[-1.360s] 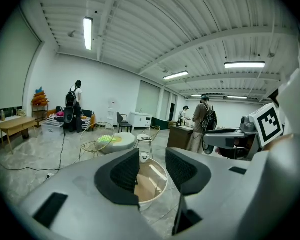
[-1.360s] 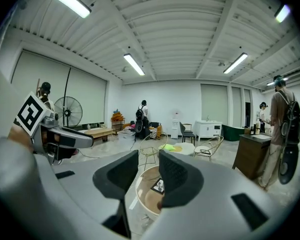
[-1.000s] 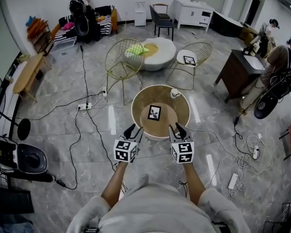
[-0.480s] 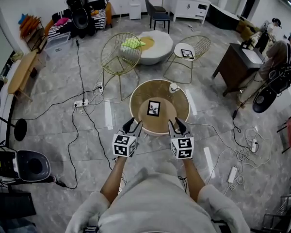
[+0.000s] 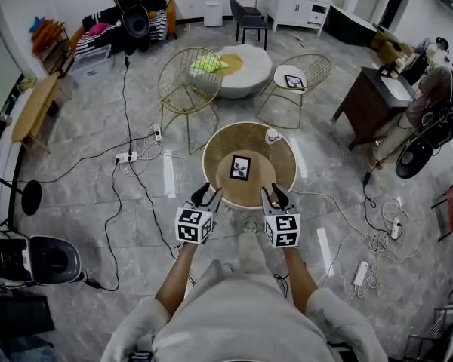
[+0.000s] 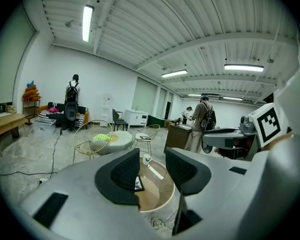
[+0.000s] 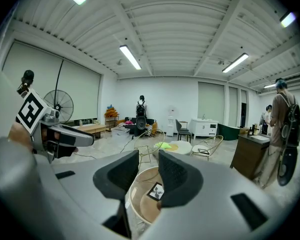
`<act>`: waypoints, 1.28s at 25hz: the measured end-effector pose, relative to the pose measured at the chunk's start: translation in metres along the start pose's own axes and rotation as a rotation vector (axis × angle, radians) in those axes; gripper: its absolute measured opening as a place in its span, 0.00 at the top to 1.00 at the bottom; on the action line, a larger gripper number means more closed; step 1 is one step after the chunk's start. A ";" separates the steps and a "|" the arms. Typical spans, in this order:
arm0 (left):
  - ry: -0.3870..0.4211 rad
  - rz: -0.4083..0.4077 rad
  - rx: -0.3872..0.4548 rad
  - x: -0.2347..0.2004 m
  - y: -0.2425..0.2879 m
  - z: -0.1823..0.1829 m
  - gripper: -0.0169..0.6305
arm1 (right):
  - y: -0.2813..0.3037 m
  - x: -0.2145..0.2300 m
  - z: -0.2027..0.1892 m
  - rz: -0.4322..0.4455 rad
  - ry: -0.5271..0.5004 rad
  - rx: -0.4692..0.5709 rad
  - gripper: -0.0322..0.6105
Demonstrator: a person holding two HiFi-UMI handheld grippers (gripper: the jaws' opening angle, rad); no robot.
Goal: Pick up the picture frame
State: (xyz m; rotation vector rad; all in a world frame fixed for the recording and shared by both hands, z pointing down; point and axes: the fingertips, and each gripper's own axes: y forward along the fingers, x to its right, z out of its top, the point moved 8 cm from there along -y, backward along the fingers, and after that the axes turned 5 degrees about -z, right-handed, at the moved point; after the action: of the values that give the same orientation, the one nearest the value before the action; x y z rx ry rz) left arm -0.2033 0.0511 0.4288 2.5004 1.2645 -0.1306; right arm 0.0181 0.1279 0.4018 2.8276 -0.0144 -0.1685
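A black picture frame point(image 5: 240, 167) lies flat on the middle of a round wooden table point(image 5: 279, 178). Both grippers hover at the table's near edge, short of the frame. My left gripper point(image 5: 208, 196) is open and holds nothing. My right gripper point(image 5: 272, 197) is also open and holds nothing. In the left gripper view the frame point(image 6: 138, 184) peeks out beside the left jaw, mostly hidden. In the right gripper view the picture frame point(image 7: 155, 190) shows between the jaws, on the table point(image 7: 139, 207) farther off.
A white cup point(image 5: 272, 136) stands at the table's far right rim. Two gold wire chairs point(image 5: 187, 89) point(image 5: 306, 89) and a white ottoman point(image 5: 245, 65) stand beyond. Cables and a power strip point(image 5: 126, 157) lie on the floor. A dark desk point(image 5: 371, 105) and people are at the right.
The head view has shifted a little, so the table and frame sit slightly higher in it. Both grippers stay open near the table's near edge, barely moved.
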 end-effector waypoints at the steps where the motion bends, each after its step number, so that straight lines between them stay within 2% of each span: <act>1: 0.001 0.000 -0.001 0.001 0.003 0.000 0.73 | 0.003 0.002 -0.001 0.003 0.001 -0.001 0.75; 12: -0.005 0.026 -0.022 -0.022 0.064 0.008 0.73 | 0.063 0.038 -0.004 0.027 0.019 -0.010 0.76; 24: -0.003 0.059 -0.047 -0.050 0.173 0.061 0.73 | 0.166 0.113 0.027 0.077 0.046 -0.019 0.76; 32: -0.026 0.099 -0.066 -0.065 0.223 0.078 0.73 | 0.220 0.152 0.036 0.118 0.055 -0.042 0.76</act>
State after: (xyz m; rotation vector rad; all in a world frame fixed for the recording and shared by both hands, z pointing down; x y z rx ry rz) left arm -0.0589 -0.1471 0.4270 2.4908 1.1139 -0.0956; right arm 0.1661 -0.0967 0.4171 2.7785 -0.1635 -0.0632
